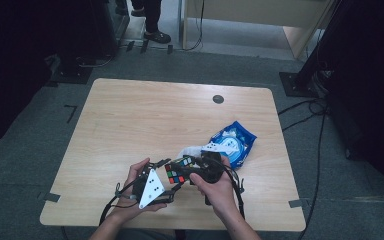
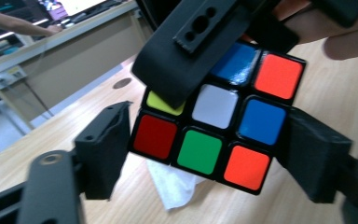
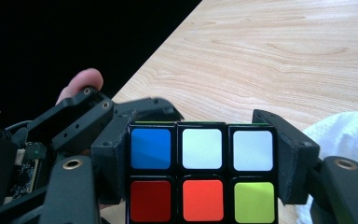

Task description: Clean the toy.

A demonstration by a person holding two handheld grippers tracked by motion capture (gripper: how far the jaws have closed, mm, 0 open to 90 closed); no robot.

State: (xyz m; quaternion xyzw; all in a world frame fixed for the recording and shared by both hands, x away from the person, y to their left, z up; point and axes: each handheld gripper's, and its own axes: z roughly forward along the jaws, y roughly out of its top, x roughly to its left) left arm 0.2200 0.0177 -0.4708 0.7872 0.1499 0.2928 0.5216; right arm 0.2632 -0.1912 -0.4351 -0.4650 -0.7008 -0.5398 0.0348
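A Rubik's cube (image 1: 176, 171) hangs just above the front of the wooden table (image 1: 130, 120), between both hands. My left gripper (image 1: 171, 180), with its grey three-cornered plate, comes in from the left. In the left gripper view its jaws stand against the two sides of the cube's (image 2: 200, 151) lowest layer, so the left gripper (image 2: 209, 119) looks shut on it. My right gripper (image 1: 192, 167) reaches in from the right. In the right gripper view its pads press both sides of the cube (image 3: 200, 149), and the right gripper (image 3: 196, 135) is shut on it.
A blue packet (image 1: 235, 142) lies to the right behind the hands, with a white tissue (image 1: 191, 150) beside it. The tissue (image 2: 172, 186) lies under the cube. A round grey plug (image 1: 218, 99) sits at the far middle of the table. A person's feet (image 1: 155, 32) stand beyond the table.
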